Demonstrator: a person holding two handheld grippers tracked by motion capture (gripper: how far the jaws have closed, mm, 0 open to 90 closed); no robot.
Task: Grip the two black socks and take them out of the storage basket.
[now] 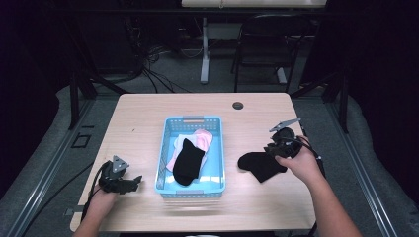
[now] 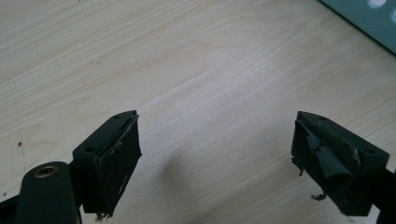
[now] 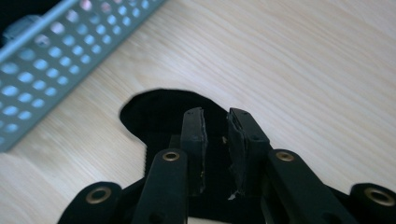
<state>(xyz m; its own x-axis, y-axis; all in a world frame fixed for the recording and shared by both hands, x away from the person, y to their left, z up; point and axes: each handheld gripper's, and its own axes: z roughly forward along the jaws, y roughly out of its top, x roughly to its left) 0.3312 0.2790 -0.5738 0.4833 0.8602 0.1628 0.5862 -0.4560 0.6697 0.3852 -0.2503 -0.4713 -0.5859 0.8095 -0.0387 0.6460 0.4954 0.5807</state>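
Over the black sock (image 3: 159, 109), right gripper (image 3: 215, 116) fingers stand slightly parted, gripping nothing.

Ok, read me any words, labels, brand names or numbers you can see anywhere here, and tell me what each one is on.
No readable text anywhere.
Blue basket: no label or brand visible.
Black sock on the table: plain, no print showing.
Black sock and pink sock in the basket: no markings to read.
Left gripper and right gripper: no lettering on the jaws.
Table: bare wood grain, no stickers.
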